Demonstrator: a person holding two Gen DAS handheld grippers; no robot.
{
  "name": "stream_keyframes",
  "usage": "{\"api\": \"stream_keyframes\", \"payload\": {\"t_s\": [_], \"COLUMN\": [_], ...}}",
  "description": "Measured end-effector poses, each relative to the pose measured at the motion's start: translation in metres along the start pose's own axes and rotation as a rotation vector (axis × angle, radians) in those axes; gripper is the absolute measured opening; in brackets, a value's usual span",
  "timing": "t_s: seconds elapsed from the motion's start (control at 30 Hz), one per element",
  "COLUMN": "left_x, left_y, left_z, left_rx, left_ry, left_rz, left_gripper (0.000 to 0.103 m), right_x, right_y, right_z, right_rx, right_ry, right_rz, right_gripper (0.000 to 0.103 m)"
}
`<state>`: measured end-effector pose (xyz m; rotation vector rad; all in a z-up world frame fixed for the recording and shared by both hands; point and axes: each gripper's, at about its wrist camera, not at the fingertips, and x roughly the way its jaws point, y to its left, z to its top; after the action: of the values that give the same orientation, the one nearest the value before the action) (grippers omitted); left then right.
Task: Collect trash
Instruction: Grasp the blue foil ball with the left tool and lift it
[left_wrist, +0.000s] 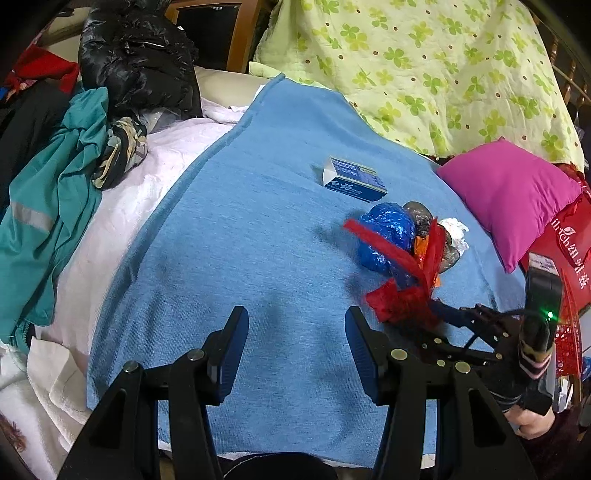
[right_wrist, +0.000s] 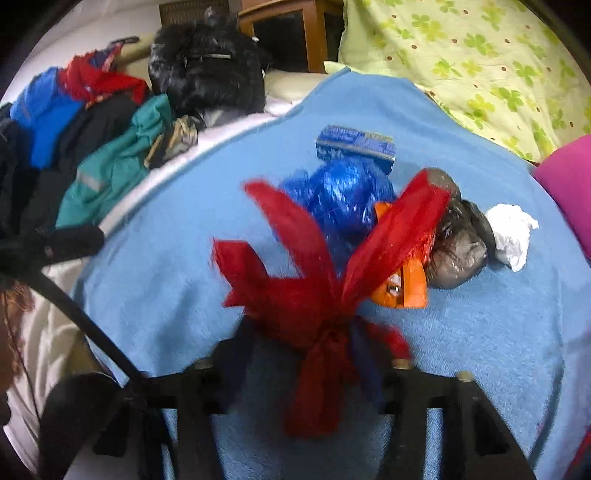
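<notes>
A soft blue fleece blanket (left_wrist: 258, 229) covers the bed, with a clover-print quilt (left_wrist: 424, 66) at upper right, a magenta pillow (left_wrist: 513, 199) at right, and heaped clothes (left_wrist: 55, 177) at left. Right of centre lies the trash: a flat blue carton (left_wrist: 352, 179), a crinkled blue plastic wad (left_wrist: 388, 232), a grey bag (right_wrist: 458, 251), an orange scrap (right_wrist: 406, 284) and crumpled white paper (right_wrist: 513, 236). The left gripper (left_wrist: 295, 350) hangs half open over bare blanket, holding nothing. The right gripper (right_wrist: 314, 354) is pinched on a red plastic bag (right_wrist: 314, 295), its glossy strips fanning upward just beside the pile.
</notes>
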<state>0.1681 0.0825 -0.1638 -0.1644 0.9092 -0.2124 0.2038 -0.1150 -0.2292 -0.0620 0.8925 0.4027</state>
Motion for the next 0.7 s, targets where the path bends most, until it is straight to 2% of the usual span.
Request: {"api": "stream_keyframes", "payload": {"t_s": [0.1,0.27,0.37,0.5,0.7], "left_x": [0.001,0.009,0.021,0.049,0.099], "left_y": [-0.005,-0.029,-0.048,-0.078,-0.094], "left_z": [0.003,0.016,0.025,0.043,0.067], "left_rx": [0.014,0.078,0.128,0.211,0.222], "left_ry": [-0.001,-0.009,-0.007,0.007,0.08], "left_rz": [0.0,-0.007,-0.008,-0.022,-0.025], "left_gripper": [0.055,0.056,0.063,0.063,0.063], "right_x": [-0.013,-0.05,-0.078,-0.103,-0.12], "right_y": [-0.003,-0.031,-0.061,-0.101,-0.12], "right_z": [-0.006,-0.016,-0.024,-0.037,-0.045], "right_rx": [0.002,0.118,0.218,0.334,0.37], "right_ry": [-0.012,-0.069,-0.124,-0.171,-0.193], "right_rz": [-0.005,0.025,0.045,0.03,0.013], "right_gripper": [0.042,0.042,0.042,0.042,0.042]}}
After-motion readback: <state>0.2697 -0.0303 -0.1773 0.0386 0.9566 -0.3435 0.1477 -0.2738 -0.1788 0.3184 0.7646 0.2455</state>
